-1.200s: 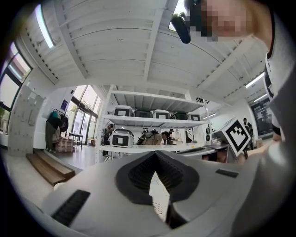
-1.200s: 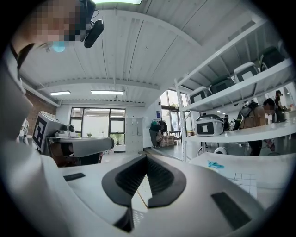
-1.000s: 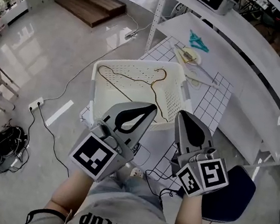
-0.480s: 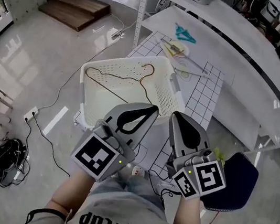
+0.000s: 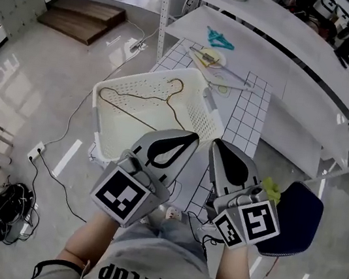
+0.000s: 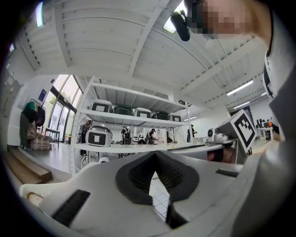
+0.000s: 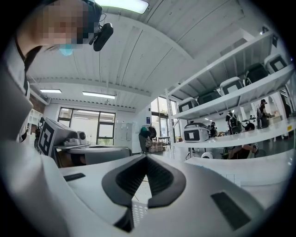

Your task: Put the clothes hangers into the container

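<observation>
A white perforated basket (image 5: 208, 118) stands on the floor in front of me, and a thin brown wire hanger (image 5: 143, 99) lies inside it. A teal hanger (image 5: 219, 39) and a pale hanger (image 5: 213, 59) lie on the white table behind it. My left gripper (image 5: 194, 135) is shut and empty, its tip over the basket's near right corner. The right gripper (image 5: 214, 142) hangs just beside it, also shut and empty. In the left gripper view the jaw tips (image 6: 155, 152) meet. In the right gripper view the tips (image 7: 146, 156) meet too.
A grid-patterned mat (image 5: 247, 118) covers the table's end beside the basket. White shelving (image 5: 291, 36) rises behind. A dark blue seat (image 5: 295, 215) is at the right. Cables and a power strip (image 5: 37, 151) lie on the floor at left, near a black bag (image 5: 7, 207).
The basket, table and shelving have slid left and up in the head view. Both grippers stay side by side, shut and empty.
</observation>
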